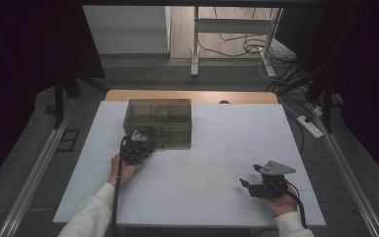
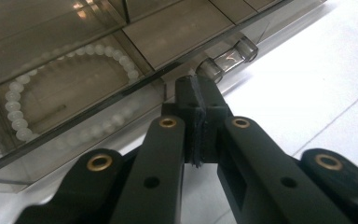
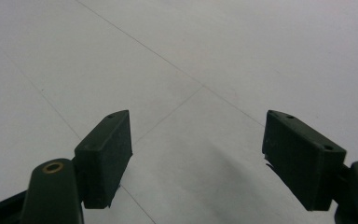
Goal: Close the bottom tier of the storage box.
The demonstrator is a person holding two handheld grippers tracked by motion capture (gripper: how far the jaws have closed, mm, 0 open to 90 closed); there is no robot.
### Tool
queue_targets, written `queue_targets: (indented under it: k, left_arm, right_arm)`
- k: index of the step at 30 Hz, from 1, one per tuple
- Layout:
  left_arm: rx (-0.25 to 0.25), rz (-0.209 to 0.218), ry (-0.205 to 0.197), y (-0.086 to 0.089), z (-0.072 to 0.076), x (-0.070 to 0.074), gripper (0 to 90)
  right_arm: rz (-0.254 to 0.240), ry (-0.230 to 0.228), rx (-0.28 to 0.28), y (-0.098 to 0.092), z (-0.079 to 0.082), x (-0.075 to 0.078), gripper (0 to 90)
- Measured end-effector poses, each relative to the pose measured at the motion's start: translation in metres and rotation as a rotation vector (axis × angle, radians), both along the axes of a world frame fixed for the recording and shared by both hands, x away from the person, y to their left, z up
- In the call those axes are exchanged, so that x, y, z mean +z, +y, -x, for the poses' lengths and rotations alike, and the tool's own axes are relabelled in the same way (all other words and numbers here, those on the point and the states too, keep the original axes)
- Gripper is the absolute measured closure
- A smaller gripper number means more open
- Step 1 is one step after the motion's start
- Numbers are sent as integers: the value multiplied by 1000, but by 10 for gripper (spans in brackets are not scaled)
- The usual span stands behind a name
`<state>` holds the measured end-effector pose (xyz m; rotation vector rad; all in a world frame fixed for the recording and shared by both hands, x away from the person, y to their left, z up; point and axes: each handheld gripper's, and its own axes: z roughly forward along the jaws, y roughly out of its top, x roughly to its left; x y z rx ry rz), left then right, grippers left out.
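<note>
At the left, the left gripper (image 1: 137, 146) is parked right up against the front of the smoky clear box (image 1: 158, 117), jaws pressed together with nothing between them, just by its latch (image 2: 227, 58). A bead bracelet (image 2: 16, 109) can be seen inside the box. Over on the right, the right gripper (image 3: 196, 154) is held just over the white table (image 1: 217, 148), jaws wide apart and empty.

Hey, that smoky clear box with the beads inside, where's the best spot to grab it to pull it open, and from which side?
Probably the clear curved handle sticking out along the organizer box's near lower edge. Come from the person's side, low over the white table: the handle stands clear of the wall, so jaws fit around it. The left gripper, shut, already sits just before it and must open first.
</note>
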<state>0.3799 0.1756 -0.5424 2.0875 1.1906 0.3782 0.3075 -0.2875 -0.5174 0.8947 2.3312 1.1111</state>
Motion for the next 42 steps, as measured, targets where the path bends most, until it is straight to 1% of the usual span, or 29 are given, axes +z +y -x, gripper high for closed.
queue_targets:
  k: [8, 18, 24, 26, 29, 34, 37, 42]
  left_arm:
    - [11, 8, -1, 1, -6, 0, 888]
    - [28, 23, -3, 2, -14, 0, 888]
    - [40, 19, -8, 3, -19, -1, 888]
    - [35, 25, -4, 3, -20, -1, 888]
    - [37, 22, -2, 2, -20, -1, 888]
    - [32, 25, -11, 4, -18, 2, 888]
    - [28, 31, -11, 5, -15, 4, 888]
    - [19, 52, -9, 9, -9, 8, 888]
  right_arm:
    - [-1, -5, -2, 0, 0, 0, 237]
    - [-1, 1, -2, 0, 0, -1, 237]
    - [0, 1, -1, 0, 0, -2, 237]
    - [1, 0, 0, 0, 0, -2, 237]
    - [2, 2, -2, 0, 0, -1, 237]
    - [-1, 1, -1, -1, 0, -1, 237]
    - [-2, -2, -4, -2, 0, 0, 237]
    - [-4, -3, -6, -3, 1, 0, 237]
